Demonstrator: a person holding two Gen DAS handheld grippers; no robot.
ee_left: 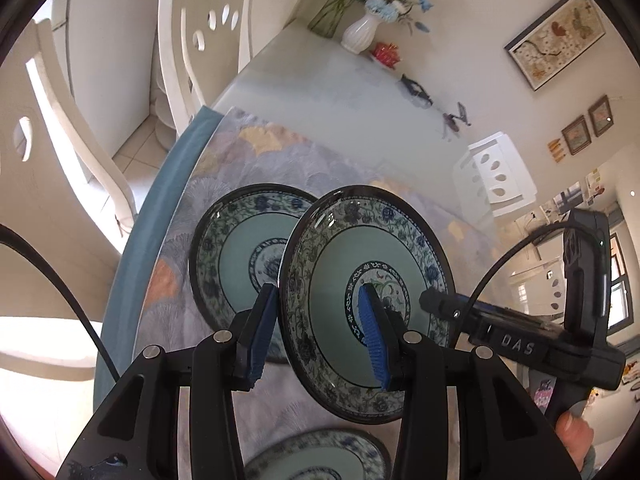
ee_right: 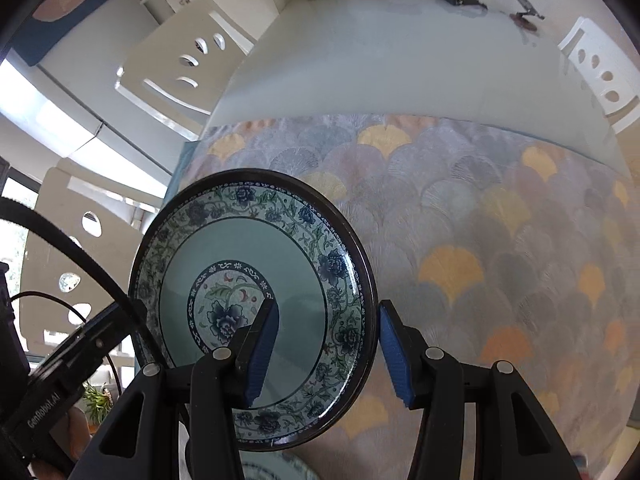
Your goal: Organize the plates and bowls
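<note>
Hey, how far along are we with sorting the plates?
Early to midway. No finished stack shows. In hand: left tongs grip one plate, right tongs grip a second plate, both tilted above the cloth. Left: a third plate lying below.

Glazed ceramic plate, glossy, dark shiny rim, smooth celadon well, painted floral band; same finish on second plate lying flat. Left tongs: matt black plastic, ribbed blue rubbery pads, bare metal pivot pins. Bench smooth, frosted, faintly reflective. Woven fan-pattern placemat, matt, fine-ribbed cloth. Glossy white fluted vase. White lacquered chairs, satin.
</note>
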